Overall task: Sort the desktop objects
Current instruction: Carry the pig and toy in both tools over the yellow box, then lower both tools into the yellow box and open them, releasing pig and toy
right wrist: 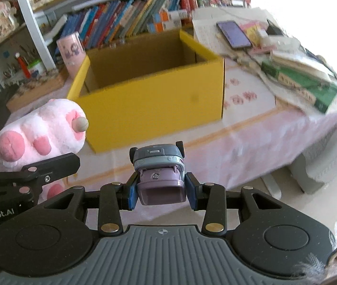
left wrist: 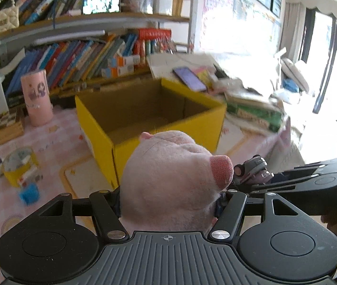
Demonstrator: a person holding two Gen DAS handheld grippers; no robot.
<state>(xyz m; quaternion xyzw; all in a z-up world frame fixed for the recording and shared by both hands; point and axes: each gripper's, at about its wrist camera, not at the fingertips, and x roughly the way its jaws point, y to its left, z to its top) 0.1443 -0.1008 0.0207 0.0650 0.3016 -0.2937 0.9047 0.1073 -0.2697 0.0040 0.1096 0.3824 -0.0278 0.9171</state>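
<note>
A pink plush pig point(left wrist: 168, 180) fills the middle of the left wrist view, and my left gripper point(left wrist: 168, 204) is shut on its body, in front of the open yellow box point(left wrist: 168, 133). The same plush pig point(right wrist: 37, 130) shows at the left of the right wrist view, paws toward the camera. A small grey and purple toy car point(right wrist: 158, 175) sits between the blue pads point(right wrist: 132, 198) of my right gripper point(right wrist: 162, 196), which is shut on it. That car point(left wrist: 251, 168) and the right gripper appear at the right of the left wrist view. The yellow box point(right wrist: 154, 109) stands just beyond, inside brown and bare.
The table carries a pink checked cloth point(right wrist: 251, 137). A pink cylinder point(left wrist: 36, 97) stands left of the box, a yellow roll point(left wrist: 19, 168) and a blue item point(left wrist: 29, 193) lie near left. A phone point(right wrist: 233, 34), papers and a green book point(right wrist: 299, 85) lie right. Bookshelves point(left wrist: 73, 59) stand behind.
</note>
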